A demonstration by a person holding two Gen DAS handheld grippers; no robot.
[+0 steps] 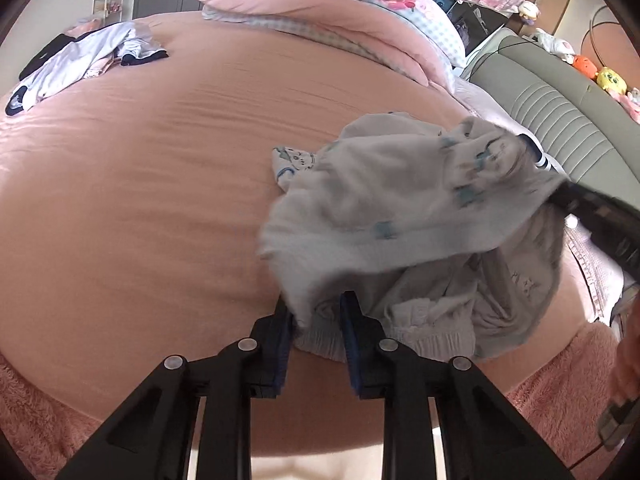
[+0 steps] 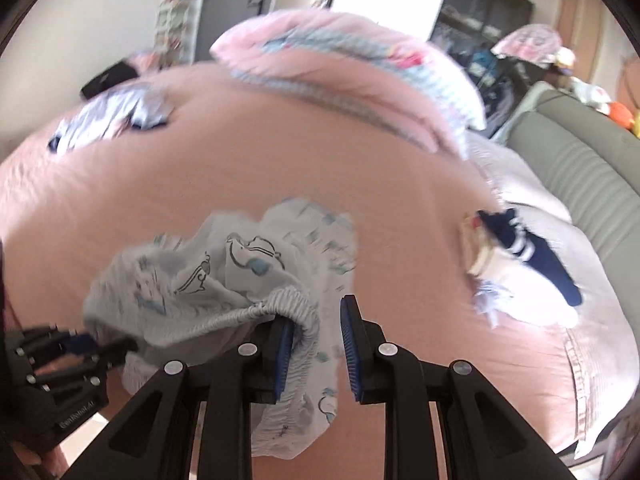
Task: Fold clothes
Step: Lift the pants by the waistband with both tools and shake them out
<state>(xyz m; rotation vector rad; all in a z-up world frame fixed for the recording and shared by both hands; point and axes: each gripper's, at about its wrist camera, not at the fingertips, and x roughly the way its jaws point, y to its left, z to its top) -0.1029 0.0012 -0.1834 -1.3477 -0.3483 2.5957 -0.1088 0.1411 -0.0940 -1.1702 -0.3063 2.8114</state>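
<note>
The garment [image 1: 400, 216] is seen as thin, soft white cloth, crinkled, printed in blue, with a gathered elastic waistband [image 2: 280, 304]. The bed sheet [image 1: 160, 184] is shown as matt pink cloth, finely wrinkled; at its near edge a fluffy pink blanket [image 1: 560, 392] is seen. The left gripper [image 1: 316, 328] is made of matt black plastic, with ribbed blue pads and 4 dull metal rivets.
</note>
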